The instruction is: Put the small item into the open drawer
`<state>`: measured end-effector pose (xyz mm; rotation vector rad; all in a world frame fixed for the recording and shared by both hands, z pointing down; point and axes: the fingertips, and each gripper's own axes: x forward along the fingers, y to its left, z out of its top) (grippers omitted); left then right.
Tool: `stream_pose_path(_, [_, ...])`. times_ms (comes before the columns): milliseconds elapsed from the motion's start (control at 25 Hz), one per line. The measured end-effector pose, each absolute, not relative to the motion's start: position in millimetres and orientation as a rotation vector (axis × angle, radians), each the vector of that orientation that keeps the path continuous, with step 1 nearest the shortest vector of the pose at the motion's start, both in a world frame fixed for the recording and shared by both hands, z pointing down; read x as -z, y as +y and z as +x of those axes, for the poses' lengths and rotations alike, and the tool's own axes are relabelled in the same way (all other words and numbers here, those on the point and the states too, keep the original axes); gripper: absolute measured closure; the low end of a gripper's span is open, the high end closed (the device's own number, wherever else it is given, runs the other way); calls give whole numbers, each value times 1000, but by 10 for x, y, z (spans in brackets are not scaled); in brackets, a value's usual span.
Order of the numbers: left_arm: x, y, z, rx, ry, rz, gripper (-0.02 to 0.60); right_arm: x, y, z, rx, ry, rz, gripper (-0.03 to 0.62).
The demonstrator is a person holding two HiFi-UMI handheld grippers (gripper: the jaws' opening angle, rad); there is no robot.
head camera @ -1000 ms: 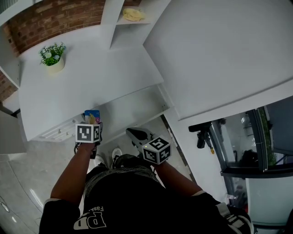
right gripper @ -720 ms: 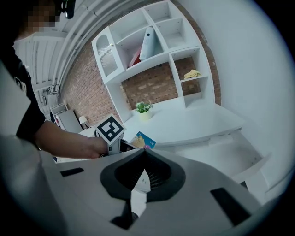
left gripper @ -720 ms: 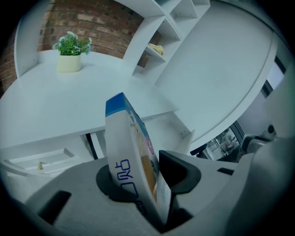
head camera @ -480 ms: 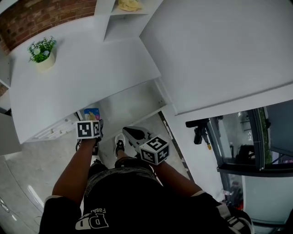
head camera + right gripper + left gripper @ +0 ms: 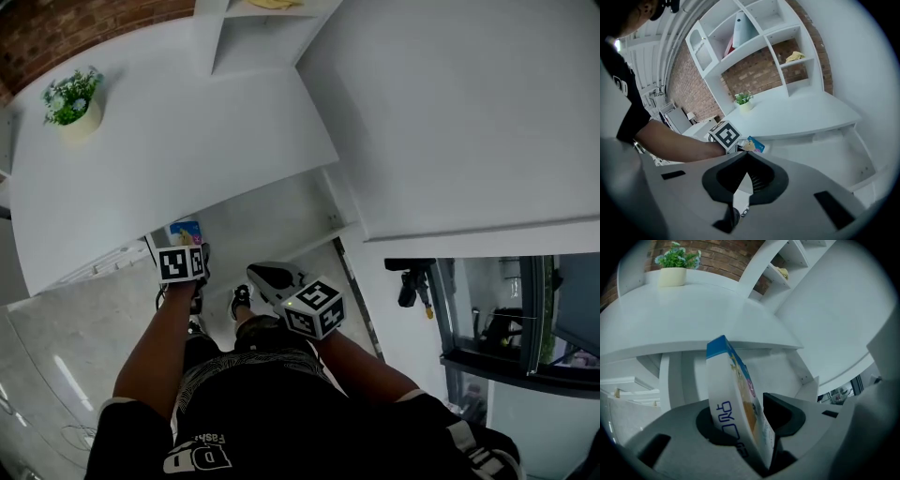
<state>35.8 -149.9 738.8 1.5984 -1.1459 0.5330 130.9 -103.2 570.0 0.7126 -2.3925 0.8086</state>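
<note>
The left gripper [image 5: 747, 420] has its jaws opening, with the small box [image 5: 733, 394] on edge between them, leaning right and still pinched at its base. The box hangs over the left end of the open drawer [image 5: 281, 216], just near of the desk [image 5: 169, 141] edge. Bare drawer floor runs off to the right. The right gripper [image 5: 746, 154], nearer and to the right, has its jaws pressed together on nothing.
</note>
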Motion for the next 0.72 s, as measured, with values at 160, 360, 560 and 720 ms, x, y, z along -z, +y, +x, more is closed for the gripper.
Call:
stream_pose_path(160, [-7578, -1516, 475, -506, -1119, 1540, 374, -5797, -1131, 1329, -829, -2384, 667, 589])
stream_pose_path(360, [-7764, -1551, 506, -507, -1133, 1485, 368, -5919, -1232, 1385, -850, -2372, 622, 589])
stream_pose_path(560, [-7800, -1534, 460, -555, -1151, 1474, 364, -5992, -1309, 1405, -860, -2371, 598, 589])
stream_pose_path(720, [-7746, -1508, 413, -603, -1158, 1491, 357, -5974, -1359, 1355, -853, -2386, 590, 589])
